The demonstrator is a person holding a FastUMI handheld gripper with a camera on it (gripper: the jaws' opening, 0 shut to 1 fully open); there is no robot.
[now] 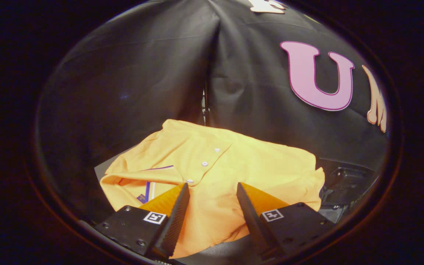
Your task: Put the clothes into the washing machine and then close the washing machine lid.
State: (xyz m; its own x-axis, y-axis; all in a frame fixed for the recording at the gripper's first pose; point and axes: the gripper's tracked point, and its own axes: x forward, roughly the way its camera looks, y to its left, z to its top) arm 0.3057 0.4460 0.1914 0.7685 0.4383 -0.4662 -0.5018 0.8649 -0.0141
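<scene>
A folded orange polo shirt (230,162) with white buttons and a blue-trimmed collar lies flat on a grey surface (103,167). My gripper (213,186) hovers over the shirt's near part, open, its two fingers spread wide with cloth showing between them. I cannot tell whether the fingertips touch the fabric. The collar lies to the left of the left finger (177,209).
A dark machine part or opening (344,184) sits beyond the shirt's right edge, past the right finger. Black cloth walls meet in a corner behind the shirt.
</scene>
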